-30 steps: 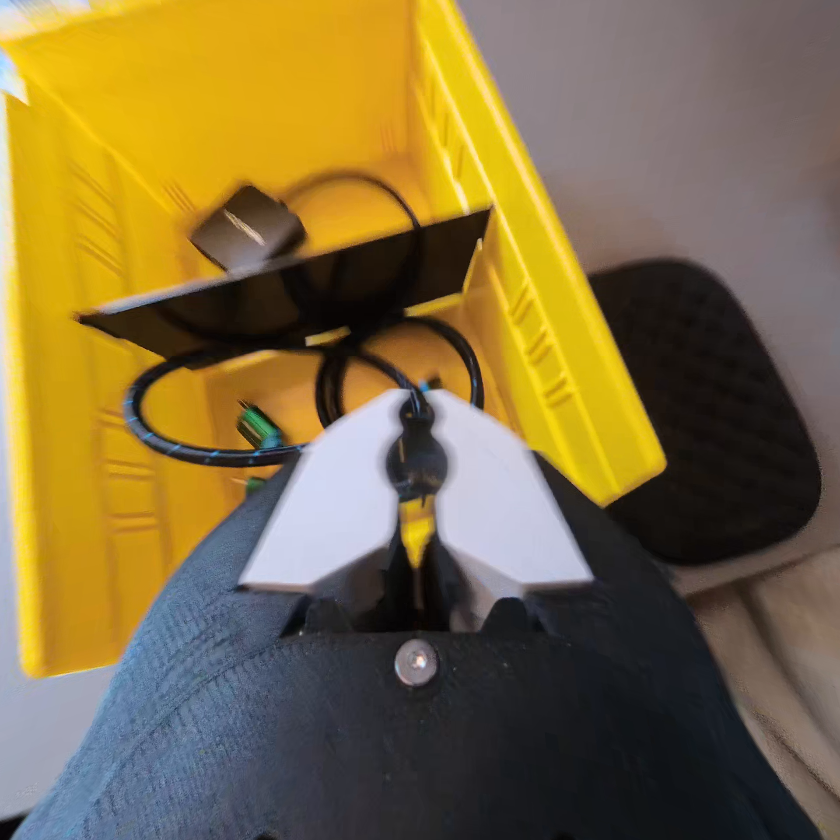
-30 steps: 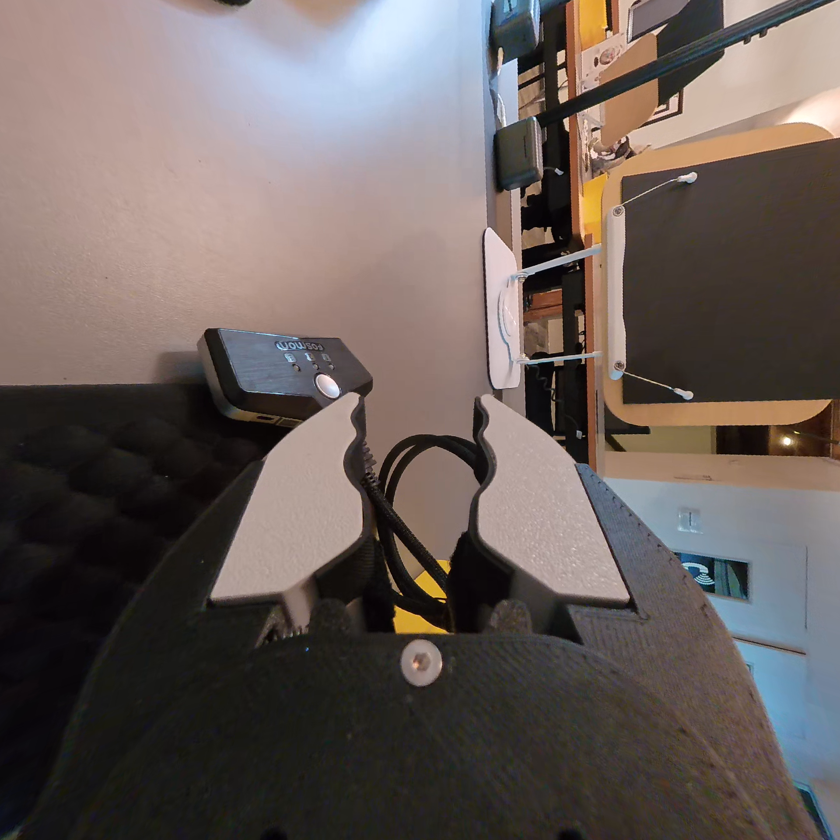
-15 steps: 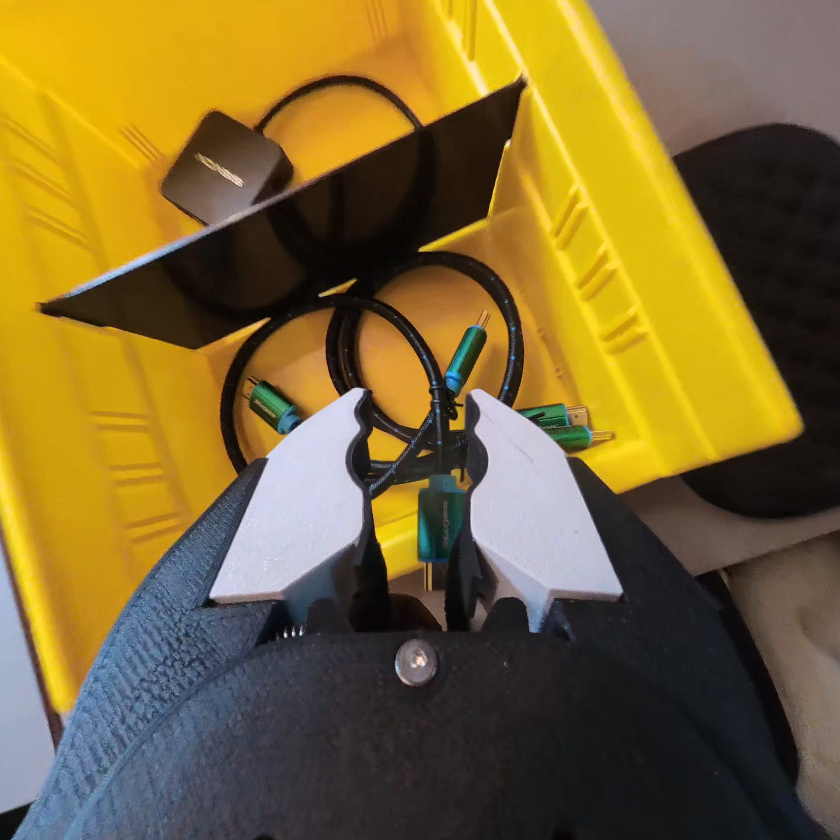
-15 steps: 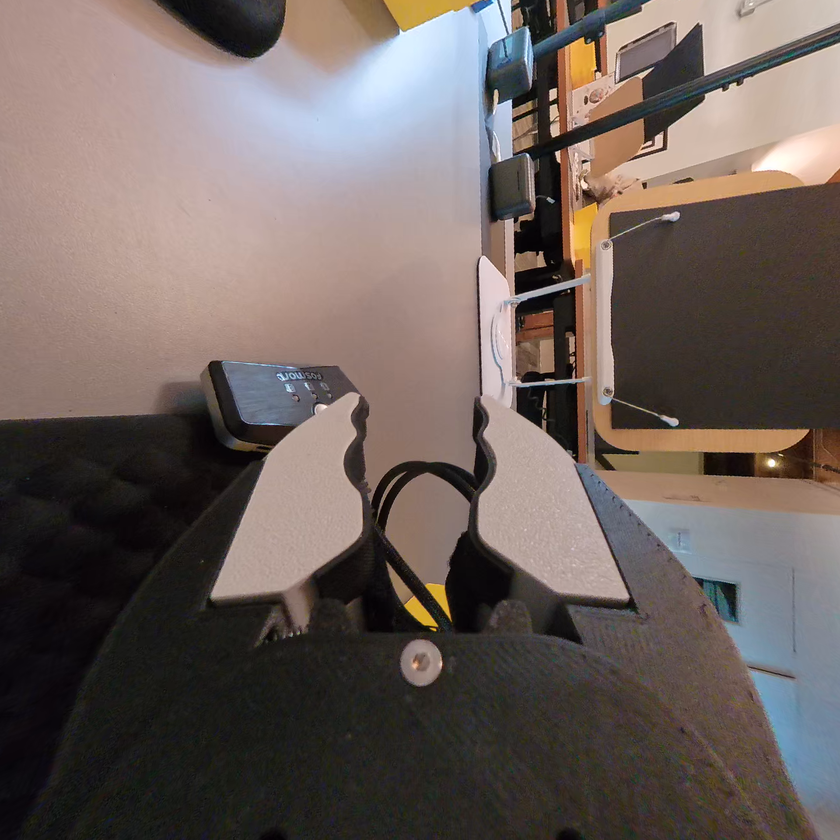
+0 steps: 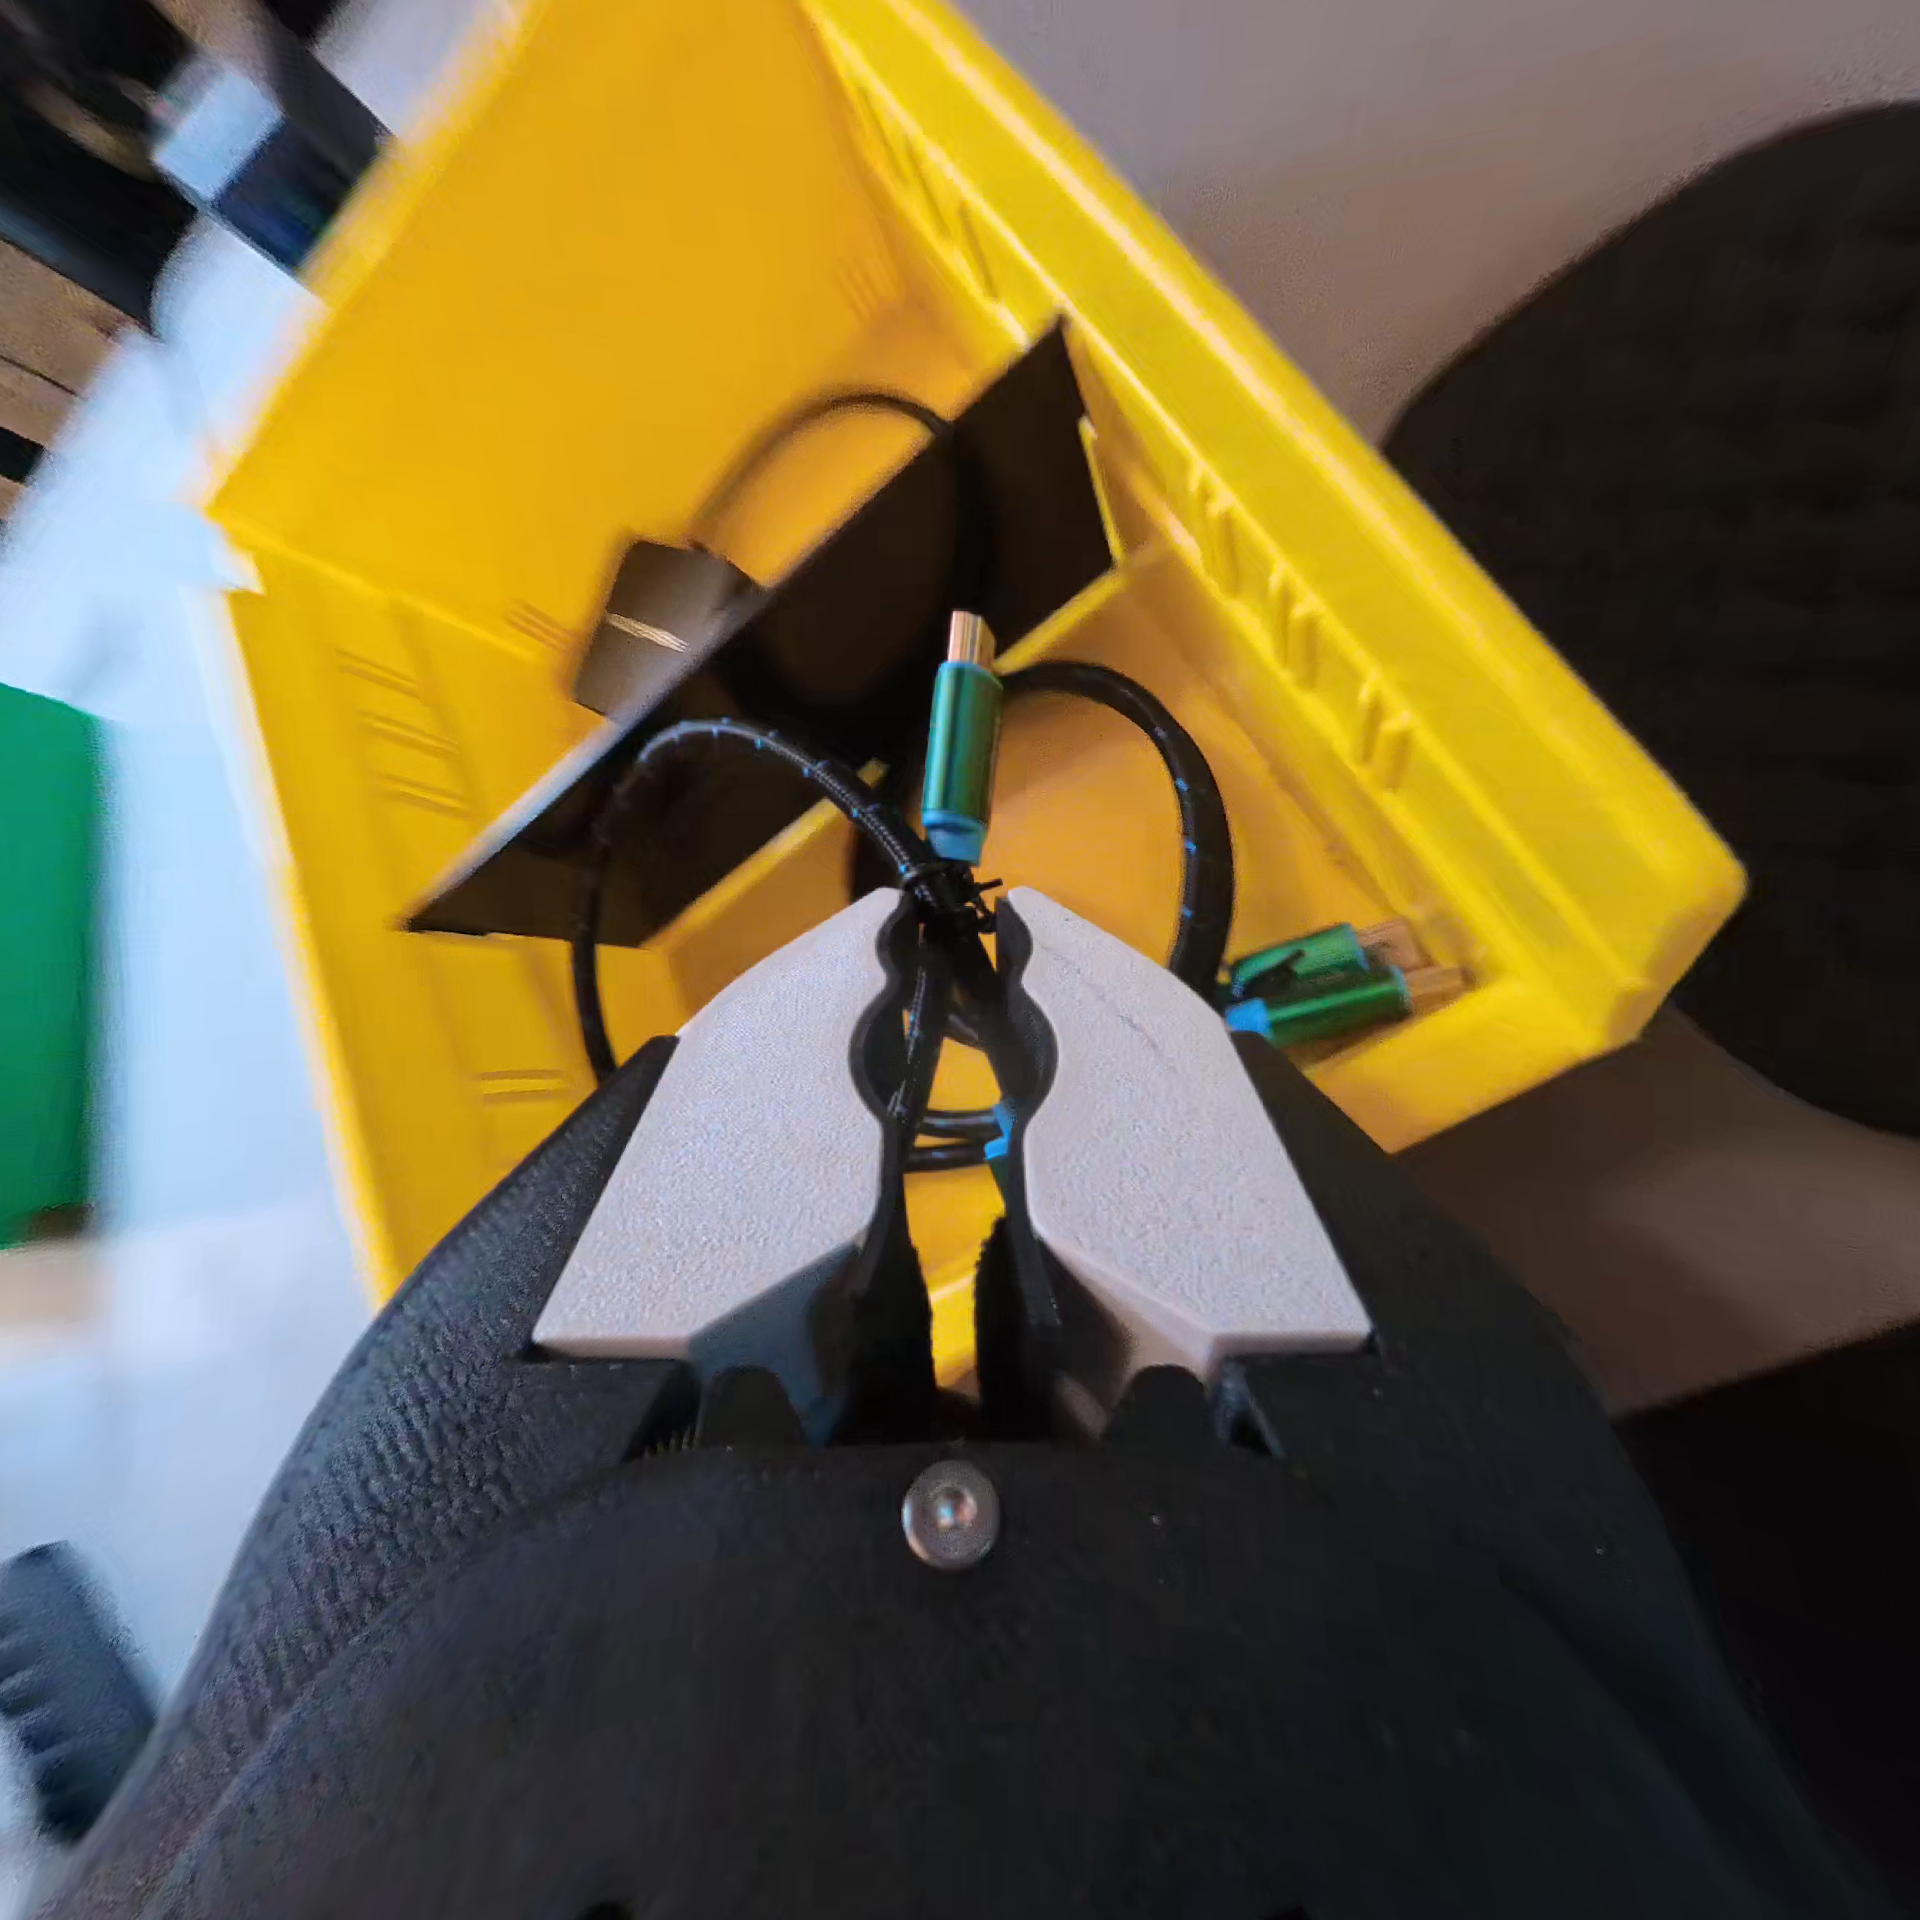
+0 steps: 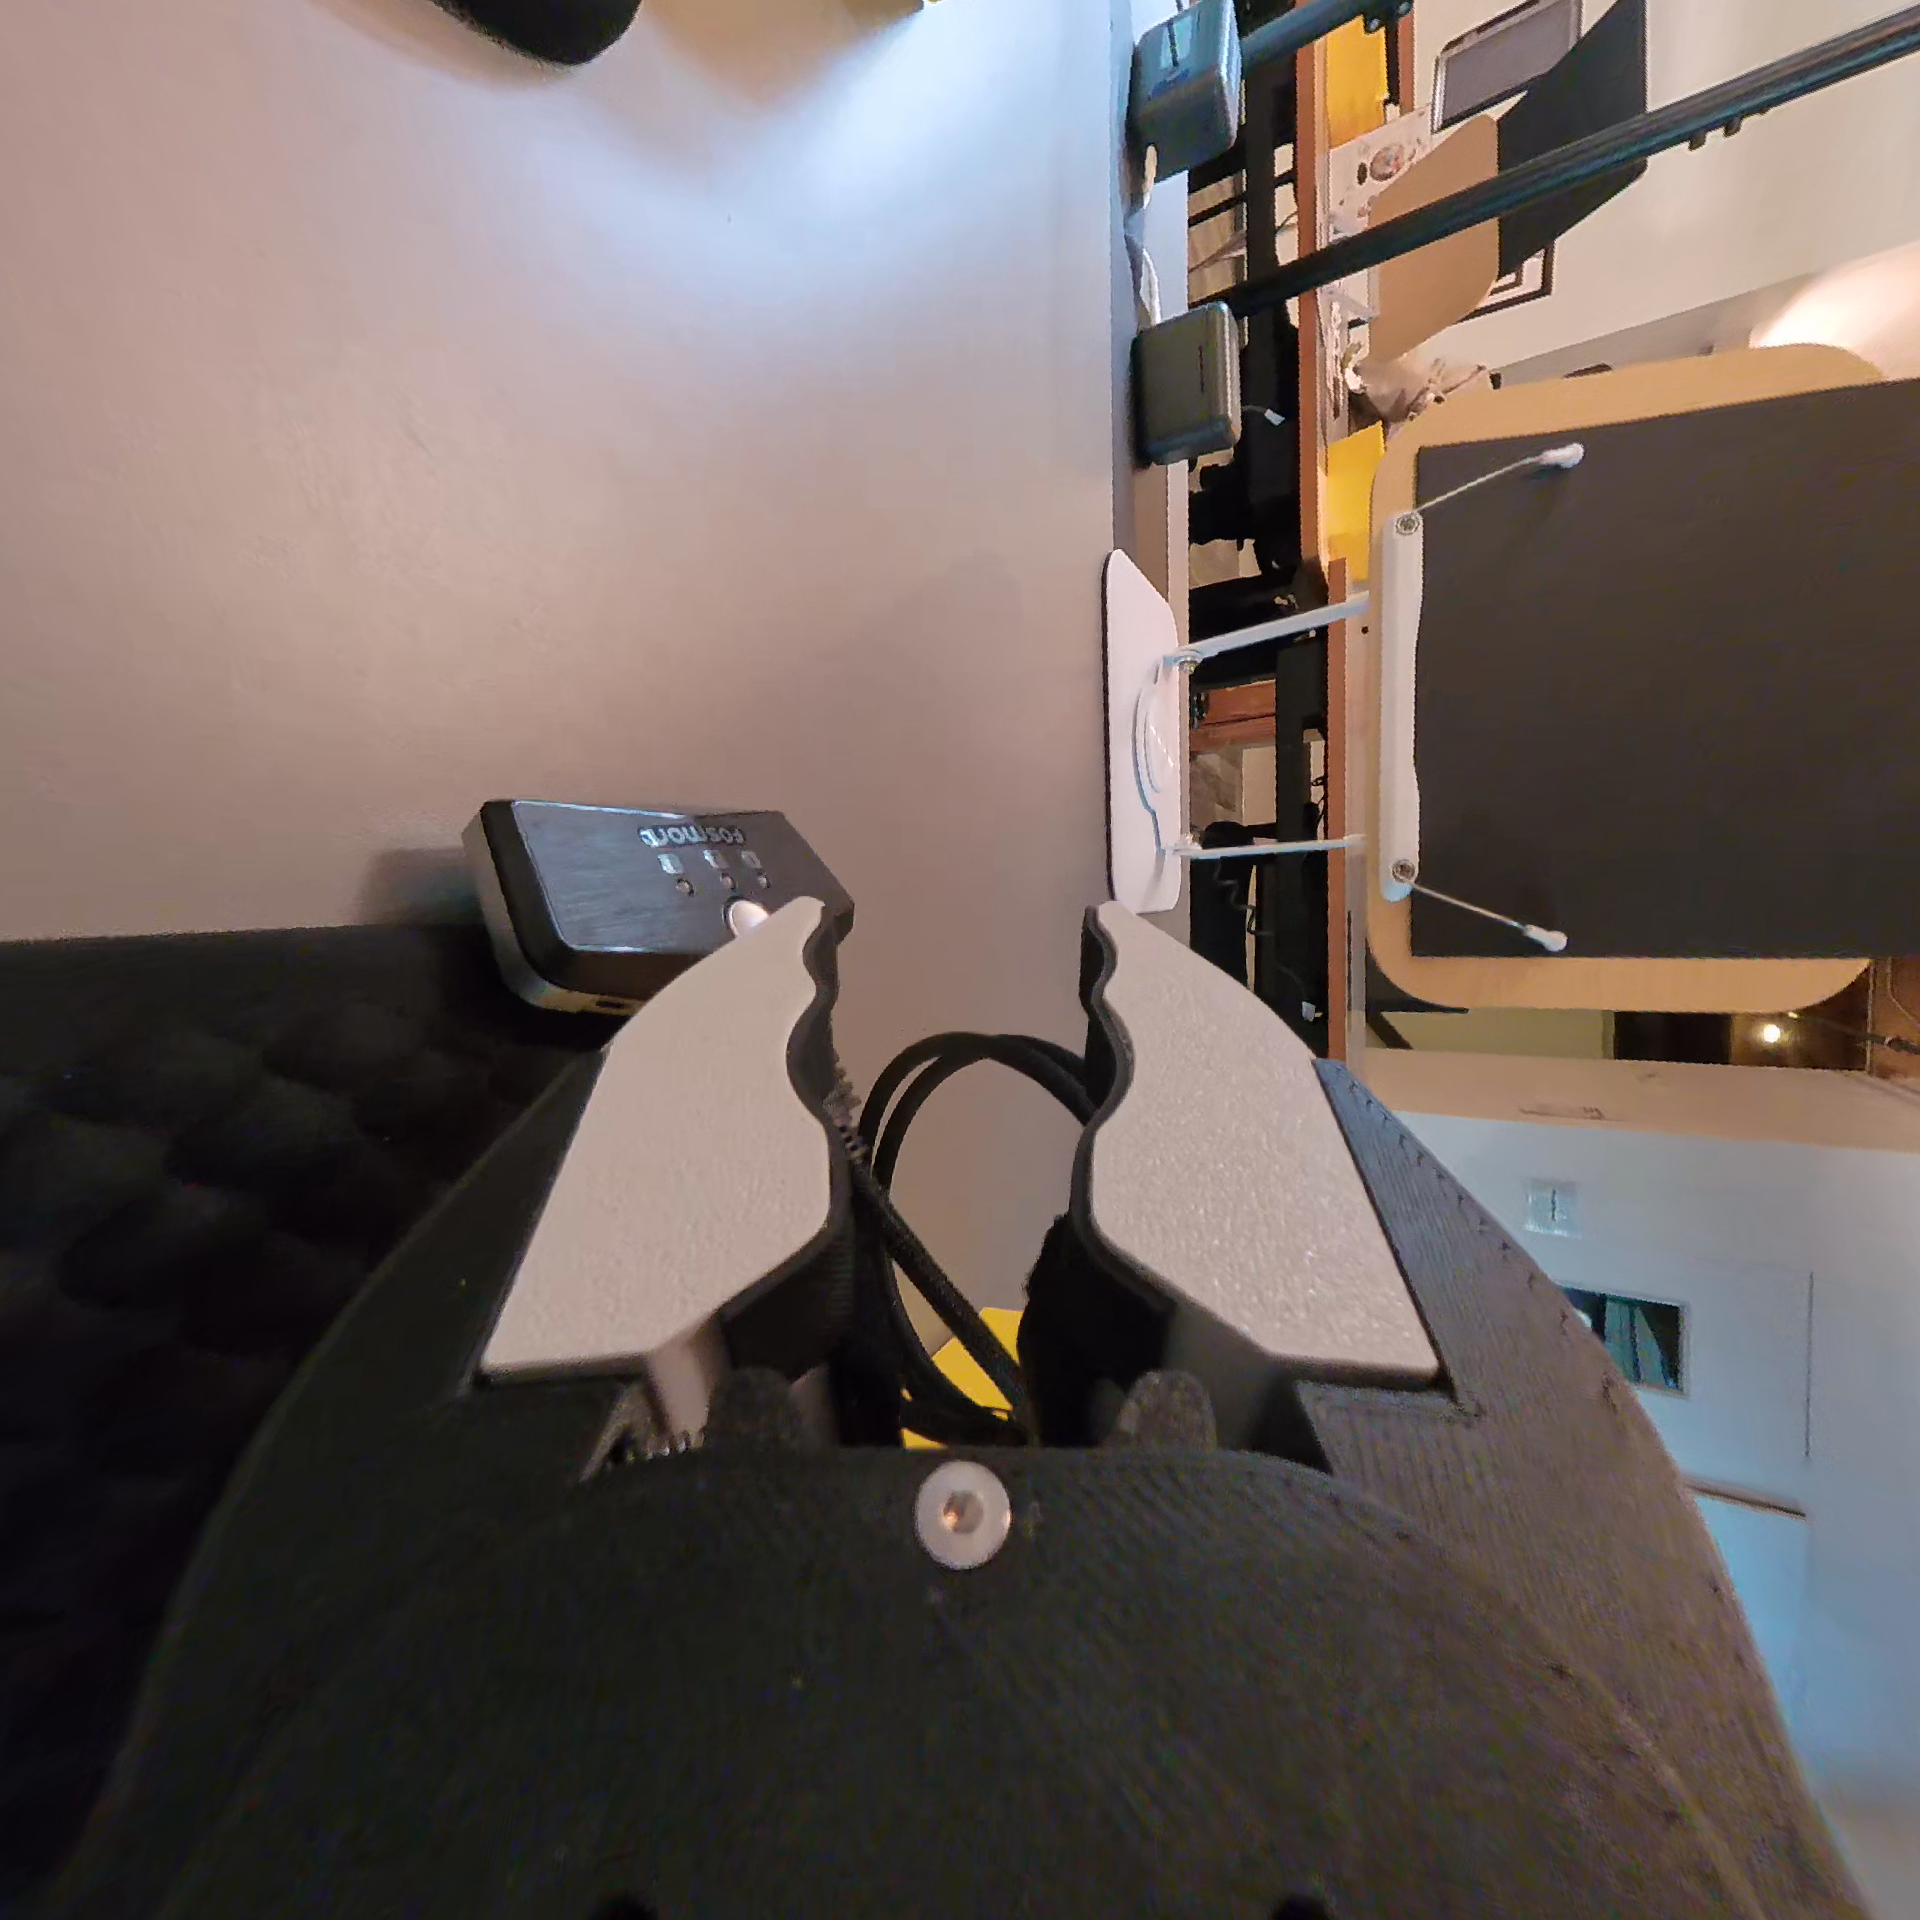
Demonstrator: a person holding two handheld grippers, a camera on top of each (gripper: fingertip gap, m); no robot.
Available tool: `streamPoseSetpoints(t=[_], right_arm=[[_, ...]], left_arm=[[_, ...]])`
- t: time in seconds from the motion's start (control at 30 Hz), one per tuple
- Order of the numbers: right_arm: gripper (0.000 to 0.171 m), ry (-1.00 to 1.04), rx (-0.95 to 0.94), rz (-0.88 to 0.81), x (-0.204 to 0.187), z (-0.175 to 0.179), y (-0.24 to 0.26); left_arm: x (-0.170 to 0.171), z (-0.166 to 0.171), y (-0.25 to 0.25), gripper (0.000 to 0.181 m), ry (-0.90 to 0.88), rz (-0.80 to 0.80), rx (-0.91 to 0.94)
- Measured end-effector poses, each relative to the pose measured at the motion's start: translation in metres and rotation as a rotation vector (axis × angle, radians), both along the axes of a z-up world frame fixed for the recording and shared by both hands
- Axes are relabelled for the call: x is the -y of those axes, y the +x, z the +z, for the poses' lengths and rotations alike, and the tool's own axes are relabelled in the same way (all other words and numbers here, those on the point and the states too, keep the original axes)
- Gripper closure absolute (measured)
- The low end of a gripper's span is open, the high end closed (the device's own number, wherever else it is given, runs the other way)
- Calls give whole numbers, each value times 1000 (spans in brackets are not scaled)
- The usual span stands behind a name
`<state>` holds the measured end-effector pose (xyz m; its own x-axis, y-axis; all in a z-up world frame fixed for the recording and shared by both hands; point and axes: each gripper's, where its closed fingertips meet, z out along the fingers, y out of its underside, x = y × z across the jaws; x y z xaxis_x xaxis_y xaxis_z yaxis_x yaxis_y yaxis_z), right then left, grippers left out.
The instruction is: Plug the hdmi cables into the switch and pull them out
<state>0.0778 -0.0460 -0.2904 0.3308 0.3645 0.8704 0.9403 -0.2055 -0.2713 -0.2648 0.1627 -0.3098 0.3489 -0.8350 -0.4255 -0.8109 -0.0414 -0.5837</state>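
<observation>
Left wrist view: your left gripper (image 5: 951,914) has its jaws clenched on a bundled HDMI cable (image 5: 1200,800) at its black tie, the green plug (image 5: 961,753) sticking up just beyond the tips. Behind it is the yellow bin (image 5: 1351,644), with two more green plugs (image 5: 1320,987) in the near compartment and a small black adapter (image 5: 660,623) past the black divider (image 5: 790,665).

In the right wrist view, your right gripper (image 6: 956,971) is spread apart, a black cable loop (image 6: 966,1081) lying between the fingers ungrasped. The switch (image 6: 644,894) sits just beyond on the grey table (image 6: 520,416).

You look to be fetching a cable. Next, carry it to the switch and line the plug up with a port.
</observation>
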Motion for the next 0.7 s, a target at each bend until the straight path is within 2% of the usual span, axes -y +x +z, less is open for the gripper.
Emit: streamPoseSetpoints(t=[0.03,0.1,0.17,0.27,0.4,0.47,0.6,0.7], right_arm=[[126,2,-1,8,-2,1,-2],[126,9,-8,29,-6,2,-6],[126,21,-29,58,-12,3,-15],[127,96,-144,155,-23,16,-42],[129,280,-432,421,-33,56,-107],[129,354,-496,508,-38,73,-129],[130,483,-418,555,-52,99,-145],[139,501,-353,571,-59,109,-148]], left_arm=[[-1,13,0,167,92,5,18],[-7,44,-1,168,358,25,33],[-9,77,-3,168,663,38,-31],[1,108,12,168,911,14,-41],[30,132,57,168,1066,-123,123],[47,134,84,168,1089,-224,175],[85,127,135,169,1066,-434,256],[110,122,160,169,1031,-554,313]])
